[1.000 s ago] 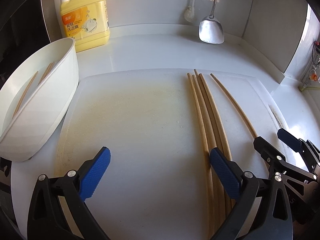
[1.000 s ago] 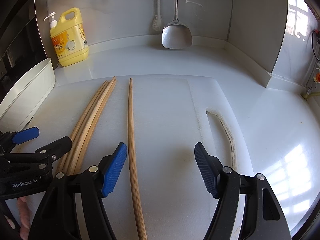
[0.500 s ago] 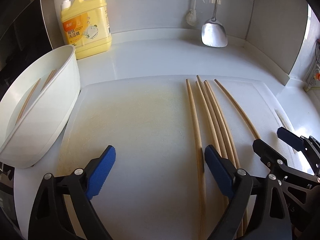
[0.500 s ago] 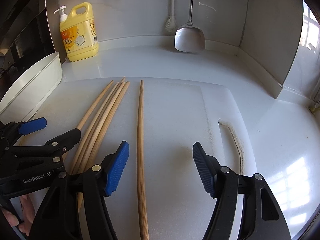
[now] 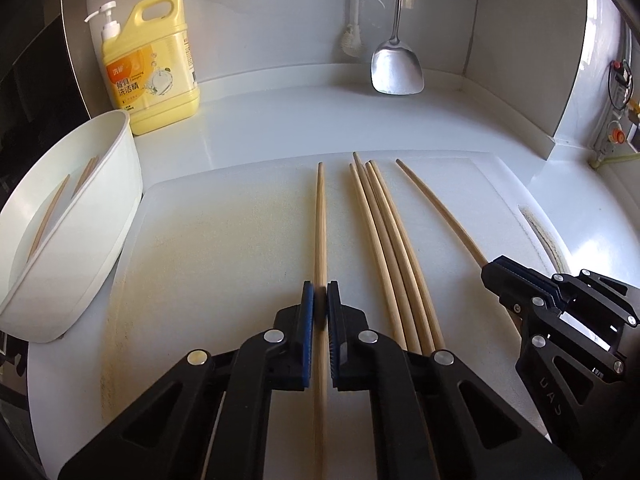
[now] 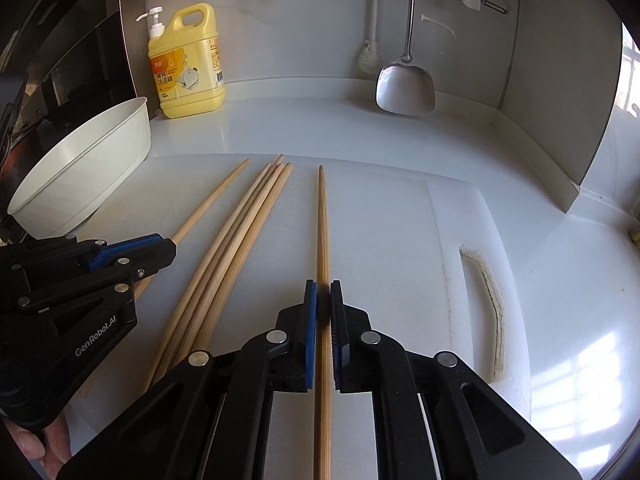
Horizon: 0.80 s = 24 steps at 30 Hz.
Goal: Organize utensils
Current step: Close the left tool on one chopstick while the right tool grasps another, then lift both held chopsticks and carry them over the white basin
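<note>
bamboo chopstick [image 5: 320,232] clamped in left tool [image 5: 321,304]; right tool [image 6: 323,300] clamps another chopstick [image 6: 322,232].

Both wrist cameras look low and forward over the cutting board [image 5: 224,248], sharing the back wall [image 6: 304,20].

Both gripped chopsticks [image 5: 320,220] [image 6: 323,232] run off the bottom edge; the hanging spatula's [image 5: 397,68] handle top is cut off

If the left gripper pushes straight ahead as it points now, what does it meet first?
Likely nothing soon: beyond the left gripper, shut on a chopstick, lies bare cutting board, then counter, then the back wall; depth unclear.
</note>
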Each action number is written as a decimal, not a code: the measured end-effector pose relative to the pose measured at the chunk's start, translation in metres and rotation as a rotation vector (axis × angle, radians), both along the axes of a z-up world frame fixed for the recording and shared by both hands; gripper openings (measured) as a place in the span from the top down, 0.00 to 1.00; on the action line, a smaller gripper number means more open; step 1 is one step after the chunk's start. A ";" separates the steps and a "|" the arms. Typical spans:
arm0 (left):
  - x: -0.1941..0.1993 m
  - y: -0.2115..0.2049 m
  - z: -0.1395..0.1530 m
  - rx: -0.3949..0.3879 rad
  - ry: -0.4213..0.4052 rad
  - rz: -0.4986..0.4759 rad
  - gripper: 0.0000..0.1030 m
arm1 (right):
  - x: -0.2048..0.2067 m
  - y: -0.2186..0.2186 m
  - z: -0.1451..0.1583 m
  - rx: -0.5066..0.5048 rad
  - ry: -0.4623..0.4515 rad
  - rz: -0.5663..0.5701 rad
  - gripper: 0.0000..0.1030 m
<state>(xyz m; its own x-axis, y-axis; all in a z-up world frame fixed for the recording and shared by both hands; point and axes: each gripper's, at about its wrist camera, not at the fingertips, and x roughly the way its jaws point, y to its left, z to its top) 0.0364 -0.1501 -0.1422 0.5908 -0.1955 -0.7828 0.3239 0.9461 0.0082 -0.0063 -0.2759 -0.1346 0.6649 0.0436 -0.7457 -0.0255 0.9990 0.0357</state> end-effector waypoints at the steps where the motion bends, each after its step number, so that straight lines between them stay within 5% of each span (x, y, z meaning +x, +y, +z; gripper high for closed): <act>1: 0.001 0.001 0.001 -0.006 0.014 0.000 0.93 | -0.002 -0.003 0.003 0.017 -0.003 -0.005 0.94; 13: -0.025 0.053 0.097 -0.125 0.024 0.113 0.93 | -0.013 0.004 0.094 0.118 -0.060 0.057 0.94; 24: 0.002 0.220 0.153 -0.119 -0.075 0.377 0.93 | 0.043 0.139 0.140 0.220 -0.070 0.246 0.94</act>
